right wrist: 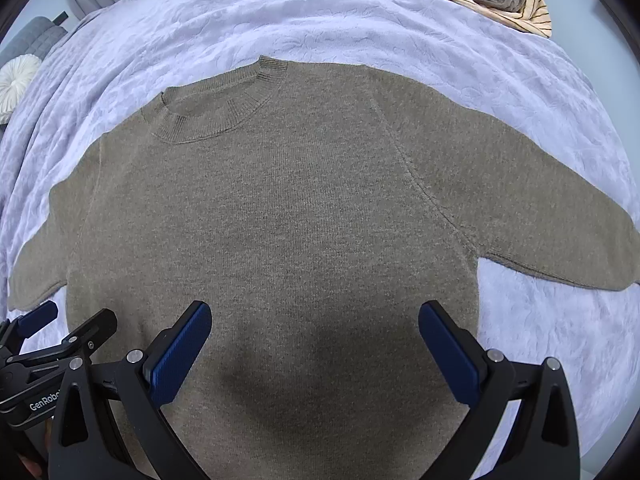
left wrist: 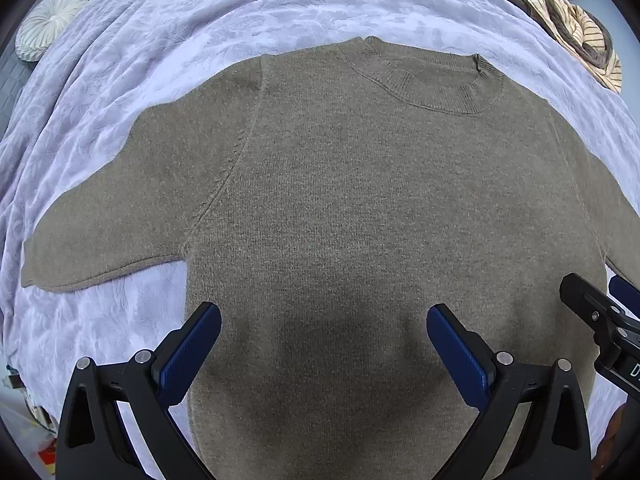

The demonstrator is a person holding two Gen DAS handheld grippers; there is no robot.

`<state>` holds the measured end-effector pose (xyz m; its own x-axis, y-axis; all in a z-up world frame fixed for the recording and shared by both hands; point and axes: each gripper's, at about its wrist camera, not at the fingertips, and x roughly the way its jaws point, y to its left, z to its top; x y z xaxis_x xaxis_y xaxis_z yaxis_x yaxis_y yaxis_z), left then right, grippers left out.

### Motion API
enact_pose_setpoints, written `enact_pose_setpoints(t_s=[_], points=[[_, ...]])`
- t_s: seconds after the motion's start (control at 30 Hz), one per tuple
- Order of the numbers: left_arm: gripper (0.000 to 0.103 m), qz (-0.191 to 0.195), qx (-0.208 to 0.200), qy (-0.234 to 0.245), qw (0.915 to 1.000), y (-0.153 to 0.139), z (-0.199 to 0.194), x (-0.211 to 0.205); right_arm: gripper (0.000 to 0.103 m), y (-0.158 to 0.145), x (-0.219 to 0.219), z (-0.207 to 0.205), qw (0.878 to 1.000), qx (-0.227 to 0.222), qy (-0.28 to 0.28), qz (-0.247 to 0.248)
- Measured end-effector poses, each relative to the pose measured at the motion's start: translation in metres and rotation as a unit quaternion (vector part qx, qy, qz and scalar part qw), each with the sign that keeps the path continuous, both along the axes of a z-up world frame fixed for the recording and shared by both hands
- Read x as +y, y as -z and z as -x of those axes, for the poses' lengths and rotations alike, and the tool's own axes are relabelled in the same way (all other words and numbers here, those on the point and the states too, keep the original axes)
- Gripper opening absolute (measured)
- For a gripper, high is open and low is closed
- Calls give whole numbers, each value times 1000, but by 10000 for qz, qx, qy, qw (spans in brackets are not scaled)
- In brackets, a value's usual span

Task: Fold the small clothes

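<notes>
1. Left wrist view: brown knit sweater (left wrist: 340,208) lies flat, front up, on the lavender bedspread (left wrist: 168,24); collar (left wrist: 436,84) at the far end, its left sleeve (left wrist: 120,208) spread out to the side
2. Left tongs (left wrist: 323,336) gape wide, nothing between the blue pads (left wrist: 192,352), hovering over the lower body of the sweater; whether they touch the knit I cannot tell
3. Part of the right tongs (left wrist: 600,328) shows at the right edge; striped clothes pile (left wrist: 576,28) far right, round cushion (left wrist: 50,24) far left, both well apart from the sweater
4. Right wrist view: same sweater, collar (right wrist: 216,108) upper left, other sleeve (right wrist: 540,208) spread right, no folds made yet
5. Right tongs (right wrist: 315,336) also wide apart and empty, over the lower body near the right side seam
6. Handling guess: soft, limp, light-to-medium knit, grippy not slippery, will sag and stretch if lifted by one point
7. Best hold: pinch at shoulder seam and hem on the same side, or at the sleeve cuff, and fold the sleeve inward first
</notes>
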<state>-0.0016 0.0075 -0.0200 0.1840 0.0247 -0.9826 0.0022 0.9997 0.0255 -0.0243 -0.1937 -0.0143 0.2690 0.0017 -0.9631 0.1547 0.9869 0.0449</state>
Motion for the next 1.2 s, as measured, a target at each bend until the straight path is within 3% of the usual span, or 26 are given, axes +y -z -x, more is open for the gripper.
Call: enact_pose_setpoints(t_s=[0.8, 1.0, 1.2], points=[[103, 165, 21, 39, 9999, 1, 8, 0, 103, 2, -1, -1, 9999, 114, 58, -86], [103, 240, -30, 86, 9997, -4, 11, 3, 103, -4, -3, 4, 9971, -141, 133, -730], [103, 456, -150, 39, 9988, -13, 15, 15, 103, -7, 0, 5, 9937, -318, 194, -1059]])
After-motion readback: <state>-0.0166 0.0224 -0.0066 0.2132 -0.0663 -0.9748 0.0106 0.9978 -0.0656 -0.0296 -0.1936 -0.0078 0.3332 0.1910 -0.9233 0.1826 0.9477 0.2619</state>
